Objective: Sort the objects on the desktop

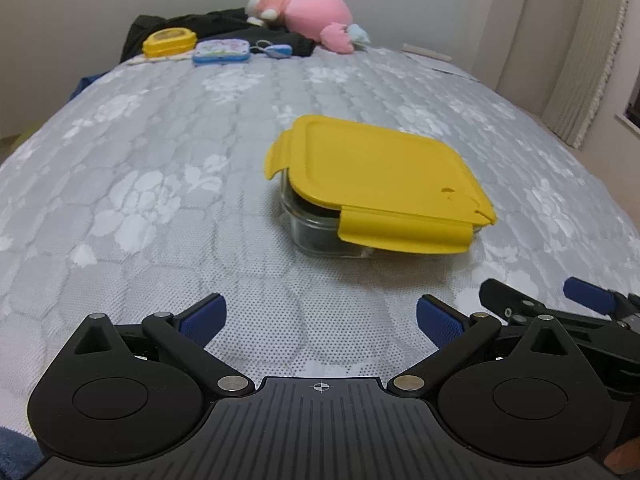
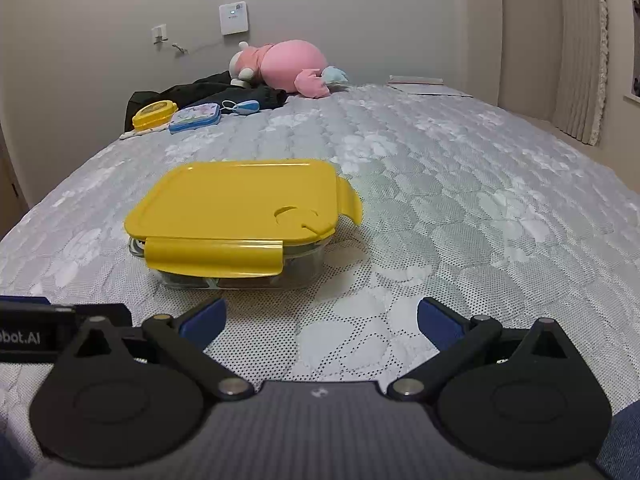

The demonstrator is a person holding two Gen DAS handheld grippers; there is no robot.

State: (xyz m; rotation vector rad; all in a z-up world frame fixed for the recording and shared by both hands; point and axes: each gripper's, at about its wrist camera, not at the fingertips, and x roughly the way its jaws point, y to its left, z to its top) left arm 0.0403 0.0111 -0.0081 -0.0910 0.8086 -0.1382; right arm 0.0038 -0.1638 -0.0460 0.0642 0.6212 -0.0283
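Hovering low over the near edge of the bed [image 1: 160, 184], both pairs of tongs spread wide and pinching nothing: left tongs [image 1: 320, 320] with the glass container [image 1: 320, 236] ahead and to their right, right tongs [image 2: 320, 320] with it ahead and to their left, so probably bracketing it for a two-sided approach. Sitting just beyond the fingertips, apart from both, the container bearing a yellow lid [image 2: 236, 200] laid on top but seemingly not clipped: the near latch flap [image 2: 212, 258] sticking outward, a side flap lifted too, likely left loose for reopening or awaiting a press shut. Showing only as dark shapes through the glass, the contents staying hard to name. Lying well apart at the far end, a small yellow lidded box [image 2: 154, 114], a blue printed tin [image 2: 196, 118] and a blue tag on a cord [image 2: 244, 107] beside dark clothing [image 1: 224, 28], with a pink plush toy [image 2: 288, 66] behind. Being cut off at the right edge of the left view, the right tongs' body; blurring at the far right bed edge, some flat paper, too vague to identify
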